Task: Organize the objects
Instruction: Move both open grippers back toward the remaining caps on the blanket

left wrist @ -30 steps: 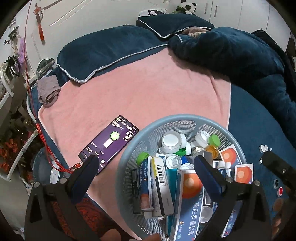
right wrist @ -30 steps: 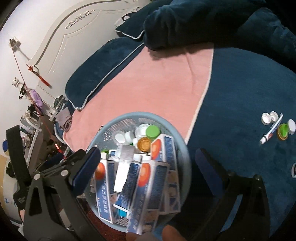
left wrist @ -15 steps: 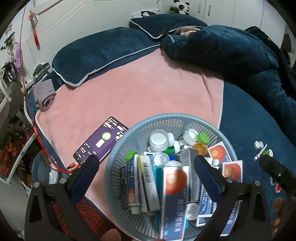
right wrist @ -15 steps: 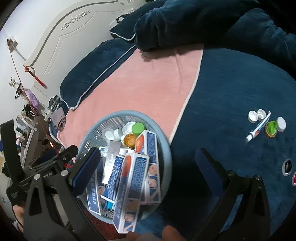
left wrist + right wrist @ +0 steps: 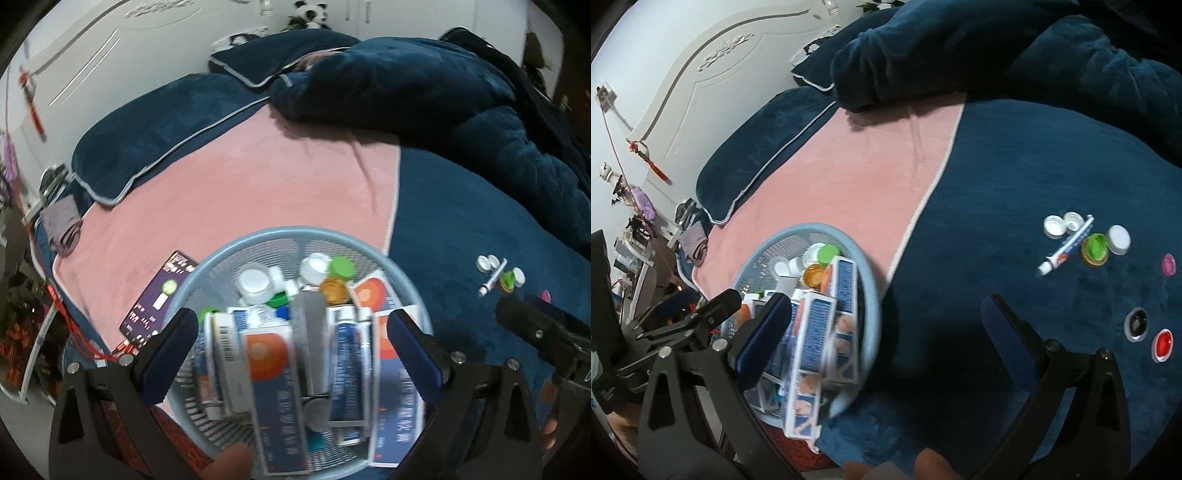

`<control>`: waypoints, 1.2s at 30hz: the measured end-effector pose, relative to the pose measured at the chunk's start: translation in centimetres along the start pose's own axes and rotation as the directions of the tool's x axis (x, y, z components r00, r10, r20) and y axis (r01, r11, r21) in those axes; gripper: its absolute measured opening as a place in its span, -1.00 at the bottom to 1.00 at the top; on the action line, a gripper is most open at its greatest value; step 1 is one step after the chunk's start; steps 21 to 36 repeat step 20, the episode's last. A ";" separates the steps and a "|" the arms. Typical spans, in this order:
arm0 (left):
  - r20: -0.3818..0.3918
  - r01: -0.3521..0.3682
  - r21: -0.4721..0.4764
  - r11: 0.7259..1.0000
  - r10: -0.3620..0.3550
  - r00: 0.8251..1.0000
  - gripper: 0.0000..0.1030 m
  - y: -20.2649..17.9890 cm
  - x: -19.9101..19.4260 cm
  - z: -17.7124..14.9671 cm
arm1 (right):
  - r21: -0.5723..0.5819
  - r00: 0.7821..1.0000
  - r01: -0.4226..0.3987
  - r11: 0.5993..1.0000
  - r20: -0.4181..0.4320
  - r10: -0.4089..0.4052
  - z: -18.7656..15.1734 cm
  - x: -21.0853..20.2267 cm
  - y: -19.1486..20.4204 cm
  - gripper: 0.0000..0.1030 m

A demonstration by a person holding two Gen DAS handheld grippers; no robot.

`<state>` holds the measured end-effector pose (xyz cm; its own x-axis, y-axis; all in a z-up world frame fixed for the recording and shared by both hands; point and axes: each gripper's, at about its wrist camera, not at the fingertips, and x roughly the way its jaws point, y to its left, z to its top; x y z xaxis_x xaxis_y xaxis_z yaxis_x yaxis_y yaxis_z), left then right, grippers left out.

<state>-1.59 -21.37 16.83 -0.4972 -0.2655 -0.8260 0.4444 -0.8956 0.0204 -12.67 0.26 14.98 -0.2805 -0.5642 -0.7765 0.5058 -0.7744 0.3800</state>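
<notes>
A round light-blue mesh basket (image 5: pixel 295 232) sits near the bed's front edge, piled with blue-and-orange boxes (image 5: pixel 275 369), tubes and small jars. My left gripper (image 5: pixel 291 350) hangs open above it, one finger on each side of the pile. In the right wrist view the basket (image 5: pixel 816 227) lies behind the left finger of my open right gripper (image 5: pixel 886 336), which is over bare navy cover. A small white tube (image 5: pixel 1067 248), a green-lidded jar (image 5: pixel 1095 248) and white caps (image 5: pixel 1054 225) lie to the right.
A lit phone (image 5: pixel 159 295) with a red cable lies on the pink blanket (image 5: pixel 240 184), partly under the basket's left rim. Pink (image 5: pixel 1169 264), black (image 5: pixel 1136 323) and red (image 5: pixel 1161 345) caps dot the navy cover. Pillows and a bunched duvet (image 5: pixel 424 85) fill the far side.
Both views have swung right. The basket now sits centred between my left fingers, its boxes shifted, and it has slid left in the right view, where more loose caps show.
</notes>
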 end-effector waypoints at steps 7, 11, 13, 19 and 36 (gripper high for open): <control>0.003 0.077 0.043 0.996 -0.077 0.997 0.99 -3.7 -0.8 0.2 | 0.028 0.998 0.052 0.998 0.019 -0.053 -0.6 -1.8 -3.4 1.00; 0.007 0.127 0.056 0.990 -0.128 0.992 0.99 -6.1 -1.5 0.2 | 0.072 0.996 0.083 0.994 0.033 -0.086 -1.4 -3.5 -6.3 1.00; 0.005 0.160 0.062 0.985 -0.160 0.987 0.99 -7.5 -1.6 0.0 | 0.102 0.994 0.094 0.990 0.040 -0.099 -1.9 -4.3 -7.8 1.00; 0.031 0.204 0.121 0.971 -0.209 0.977 0.99 -12.8 -2.5 -1.8 | 0.234 0.986 0.138 0.962 0.062 -0.156 -4.3 -7.7 -13.4 1.00; 0.033 0.210 0.140 0.968 -0.217 0.976 0.99 -13.8 -2.5 -2.4 | 0.257 0.984 0.146 0.955 0.064 -0.167 -4.9 -8.2 -14.3 1.00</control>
